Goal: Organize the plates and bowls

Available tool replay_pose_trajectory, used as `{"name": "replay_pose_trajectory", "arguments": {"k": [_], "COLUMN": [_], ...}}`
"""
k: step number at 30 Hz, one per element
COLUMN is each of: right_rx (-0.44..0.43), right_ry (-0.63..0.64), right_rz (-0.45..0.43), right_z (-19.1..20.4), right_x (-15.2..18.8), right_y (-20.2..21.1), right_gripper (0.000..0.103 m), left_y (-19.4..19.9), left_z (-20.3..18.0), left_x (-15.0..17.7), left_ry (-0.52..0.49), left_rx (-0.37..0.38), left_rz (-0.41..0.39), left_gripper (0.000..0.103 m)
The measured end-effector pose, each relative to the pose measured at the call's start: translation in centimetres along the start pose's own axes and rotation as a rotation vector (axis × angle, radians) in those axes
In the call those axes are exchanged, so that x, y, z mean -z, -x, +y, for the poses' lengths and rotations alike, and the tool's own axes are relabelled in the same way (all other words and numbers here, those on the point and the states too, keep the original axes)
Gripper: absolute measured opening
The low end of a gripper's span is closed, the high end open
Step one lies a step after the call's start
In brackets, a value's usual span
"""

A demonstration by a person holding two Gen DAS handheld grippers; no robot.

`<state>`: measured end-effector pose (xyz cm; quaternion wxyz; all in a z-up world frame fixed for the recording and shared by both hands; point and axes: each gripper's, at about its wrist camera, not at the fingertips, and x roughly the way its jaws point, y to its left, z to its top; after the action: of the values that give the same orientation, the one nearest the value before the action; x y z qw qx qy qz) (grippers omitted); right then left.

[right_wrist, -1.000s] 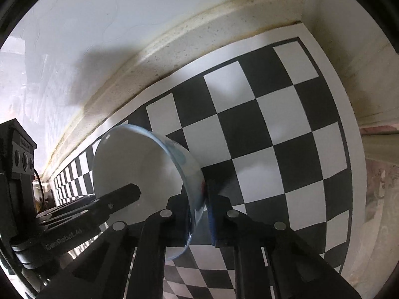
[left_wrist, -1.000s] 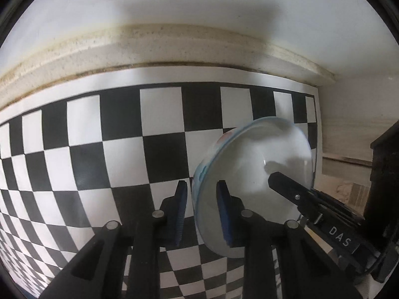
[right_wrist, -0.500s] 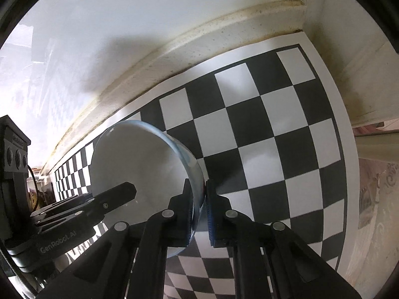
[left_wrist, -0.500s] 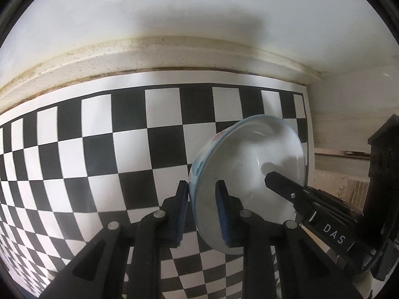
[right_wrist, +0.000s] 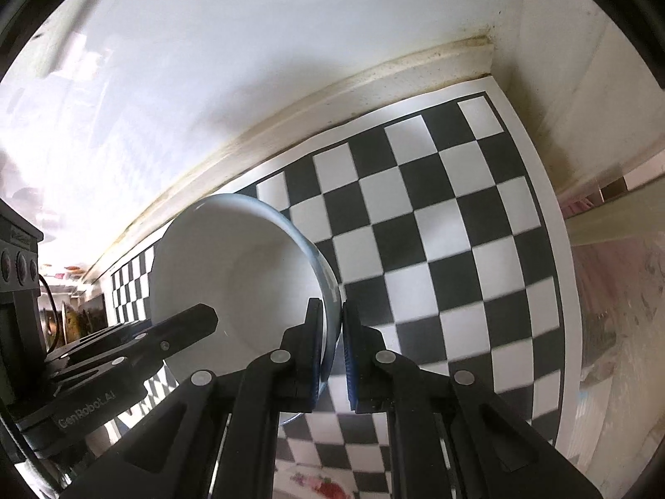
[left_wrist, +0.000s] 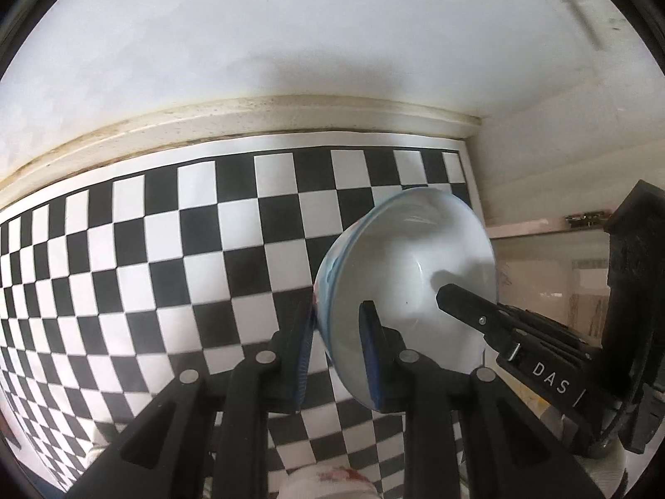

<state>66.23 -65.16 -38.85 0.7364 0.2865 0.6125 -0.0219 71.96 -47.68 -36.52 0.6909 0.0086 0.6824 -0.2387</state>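
A black-and-white checkerboard mat (left_wrist: 166, 274) covers a countertop. Its far edge runs along a cream speckled stone ledge (left_wrist: 249, 120) with brownish grime in the seam, and above the ledge rises a plain white wall (left_wrist: 311, 29). At the mat's right end the white wall turns a corner (right_wrist: 552, 83), and past the mat's right border lies a pale, blurry surface.

A white bowl (left_wrist: 415, 274) with a blue-trimmed rim is held in the air above the mat, tipped on its side, by both tools at once. The left gripper (left_wrist: 336, 332) pinches one side of the rim, with one blue-padded finger outside the bowl and the other inside; its pads stand slightly apart with the wall between them. The right gripper (right_wrist: 331, 332) is pressed nearly together on the opposite rim, seen in its own view as the bowl (right_wrist: 237, 274) fills the left centre. Each camera shows the other tool's black finger reaching into the bowl's white hollow.

At the bottom edge of both views a white dish with red floral print (right_wrist: 320, 484) peeks in, mostly hidden.
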Motion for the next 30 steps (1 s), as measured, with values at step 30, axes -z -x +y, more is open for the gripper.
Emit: {"name": "replay_pose_trajectory", "arguments": {"k": [30], "right_rx": [0.008], "right_ry": [0.054], "right_rz": [0.013], "right_z": [0.3], "right_x": [20.7], "right_y": [5.9], "right_gripper": [0.011], "left_y": [5.2], "left_z": [0.1], "left_x": [18.2], "left_ry": [-0.065], "left_rx": [0.004], "left_rz": [-0.008], "left_gripper": [0.020]}}
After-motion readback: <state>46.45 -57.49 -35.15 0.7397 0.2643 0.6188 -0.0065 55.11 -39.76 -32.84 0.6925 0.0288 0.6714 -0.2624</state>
